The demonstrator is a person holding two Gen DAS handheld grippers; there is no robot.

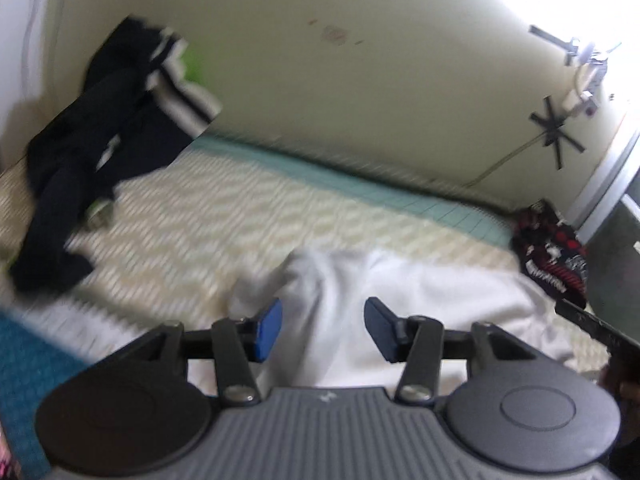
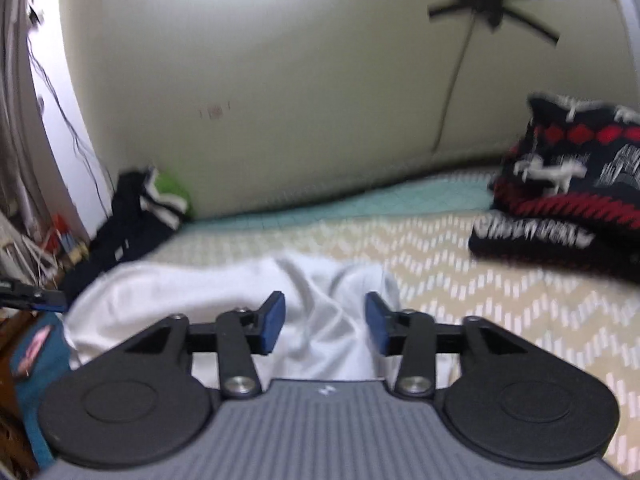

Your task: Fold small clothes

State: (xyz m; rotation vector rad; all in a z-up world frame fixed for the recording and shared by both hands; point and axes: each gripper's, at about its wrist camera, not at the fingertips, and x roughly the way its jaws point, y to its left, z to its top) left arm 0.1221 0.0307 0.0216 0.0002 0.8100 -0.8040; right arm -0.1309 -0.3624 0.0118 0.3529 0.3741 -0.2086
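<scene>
A white garment (image 1: 400, 292) lies rumpled on the cream zigzag bedspread (image 1: 224, 224). My left gripper (image 1: 323, 330) is open, its blue pads (image 1: 269, 328) wide apart over the near left part of the white cloth. In the right wrist view my right gripper (image 2: 325, 322) is open too, its pads (image 2: 273, 322) straddling a raised fold of the same white garment (image 2: 200, 292) near its right end. Neither holds cloth. The left gripper's tip (image 2: 36, 294) shows at the far left of the right view.
A pile of black, white-striped and green clothes (image 1: 104, 136) lies at the bed's far left corner. A black, red and white patterned knit (image 2: 568, 192) sits folded at the right. A pale wall (image 1: 320, 80) runs behind the bed. A teal item (image 2: 36, 364) hangs at the near left.
</scene>
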